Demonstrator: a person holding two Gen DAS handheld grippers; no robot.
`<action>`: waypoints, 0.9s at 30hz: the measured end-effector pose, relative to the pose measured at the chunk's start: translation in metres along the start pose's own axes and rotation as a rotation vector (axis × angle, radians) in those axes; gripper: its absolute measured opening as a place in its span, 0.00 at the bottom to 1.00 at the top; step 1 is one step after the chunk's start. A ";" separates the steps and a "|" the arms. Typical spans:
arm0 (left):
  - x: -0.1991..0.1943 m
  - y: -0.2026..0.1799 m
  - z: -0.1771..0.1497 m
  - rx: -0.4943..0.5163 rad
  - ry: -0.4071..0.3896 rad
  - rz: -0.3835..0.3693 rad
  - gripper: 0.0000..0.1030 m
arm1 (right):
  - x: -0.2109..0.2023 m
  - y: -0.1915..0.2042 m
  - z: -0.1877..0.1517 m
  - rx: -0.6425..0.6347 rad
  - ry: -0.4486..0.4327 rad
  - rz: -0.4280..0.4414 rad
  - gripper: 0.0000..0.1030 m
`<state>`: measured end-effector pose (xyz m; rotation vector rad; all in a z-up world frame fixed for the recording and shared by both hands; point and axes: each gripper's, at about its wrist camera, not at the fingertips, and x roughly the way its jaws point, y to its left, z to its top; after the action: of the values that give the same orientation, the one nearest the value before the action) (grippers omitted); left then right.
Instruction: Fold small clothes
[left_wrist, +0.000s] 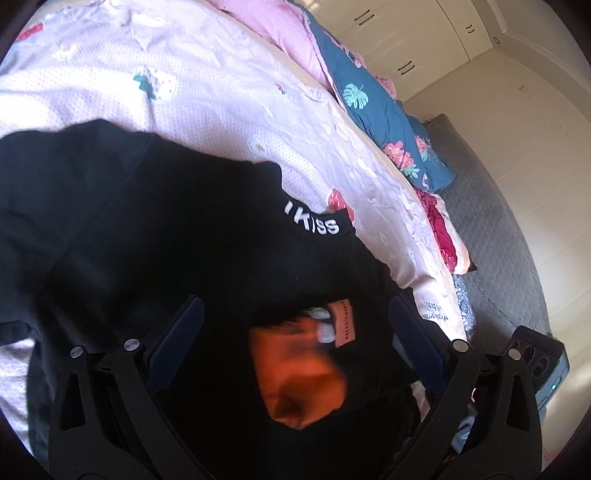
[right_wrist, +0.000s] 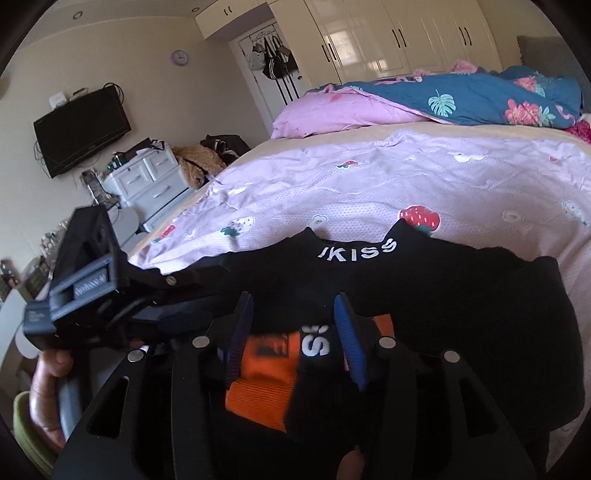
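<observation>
Orange-patched black garment (left_wrist: 166, 229) sits between both open grippers on pink bedsheet (left_wrist: 221, 92).

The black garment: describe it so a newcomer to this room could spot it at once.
Start at the bed with its pale pink strawberry-print sheet. On the sheet's near edge, under both grippers, lies the black garment. Its white collar lettering and orange patch set it apart from the blue floral quilt farther back.
</observation>
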<state>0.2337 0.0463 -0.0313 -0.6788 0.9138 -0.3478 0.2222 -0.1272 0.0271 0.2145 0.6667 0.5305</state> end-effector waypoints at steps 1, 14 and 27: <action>0.004 0.001 -0.002 -0.002 0.017 -0.006 0.90 | -0.003 -0.003 0.001 0.017 -0.001 0.006 0.45; 0.045 -0.018 -0.034 0.112 0.123 0.093 0.47 | -0.043 -0.067 0.018 0.167 -0.097 -0.161 0.46; 0.011 -0.047 -0.027 0.216 -0.011 0.021 0.08 | -0.080 -0.102 0.027 0.200 -0.188 -0.315 0.46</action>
<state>0.2177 -0.0050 -0.0178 -0.4714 0.8576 -0.4167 0.2271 -0.2565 0.0549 0.3363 0.5559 0.1383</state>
